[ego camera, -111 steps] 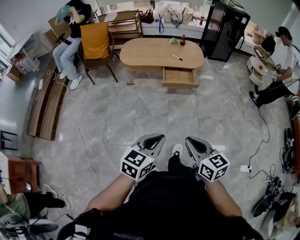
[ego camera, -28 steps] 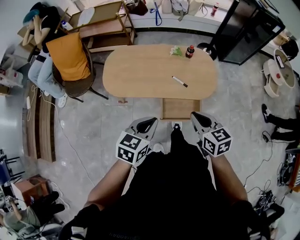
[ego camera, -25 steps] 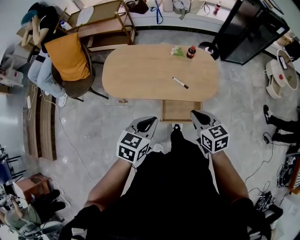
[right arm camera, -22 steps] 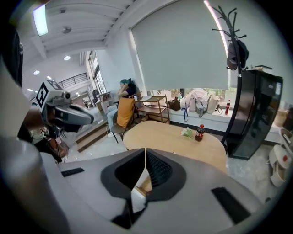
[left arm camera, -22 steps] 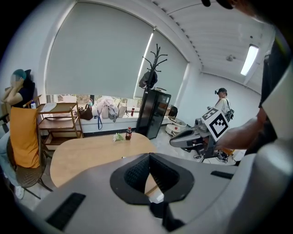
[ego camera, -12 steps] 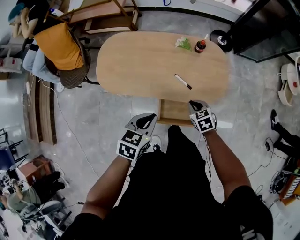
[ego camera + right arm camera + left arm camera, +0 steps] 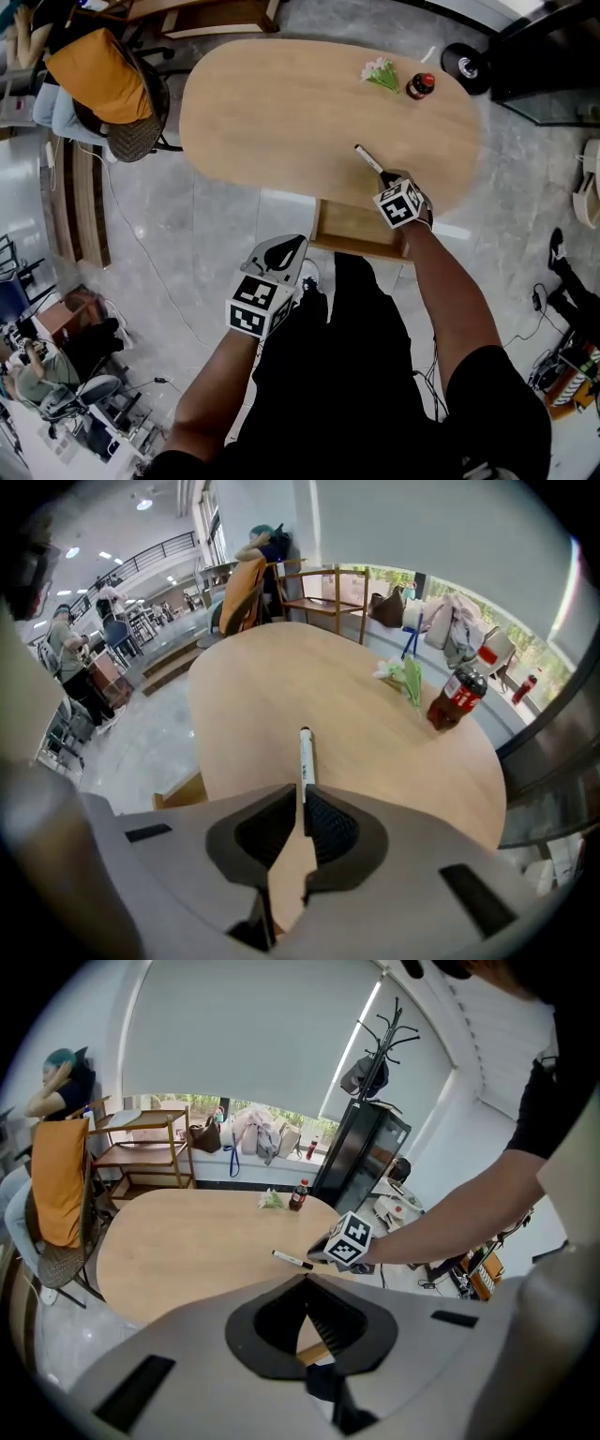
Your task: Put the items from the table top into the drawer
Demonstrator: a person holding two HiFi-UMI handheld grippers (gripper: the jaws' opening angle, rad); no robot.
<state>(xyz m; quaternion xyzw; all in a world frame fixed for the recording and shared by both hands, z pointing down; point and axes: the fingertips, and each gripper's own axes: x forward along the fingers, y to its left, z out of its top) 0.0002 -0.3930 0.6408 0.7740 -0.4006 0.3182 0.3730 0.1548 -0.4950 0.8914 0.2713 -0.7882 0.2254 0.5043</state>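
A white marker (image 7: 366, 157) with a black cap lies on the oval wooden table (image 7: 272, 112), near the edge above the open drawer (image 7: 354, 230). My right gripper (image 7: 384, 176) is at the marker's near end. In the right gripper view the jaws stand a narrow slit apart (image 7: 298, 799), open, with the marker (image 7: 305, 761) running straight away from the slit. A cola bottle (image 7: 419, 85) and a small bunch of flowers (image 7: 380, 71) stand at the table's far side. My left gripper (image 7: 284, 246) hangs shut and empty over the floor, left of the drawer.
A chair draped in orange cloth (image 7: 103, 75) stands at the table's left end. A black cabinet (image 7: 548, 37) and a round black base (image 7: 462, 64) are at the far right. Cables (image 7: 141, 272) trail over the grey floor.
I have walked up to the table. My right gripper has reached forward over the drawer to the marker's end. The left gripper has stayed low by my body.
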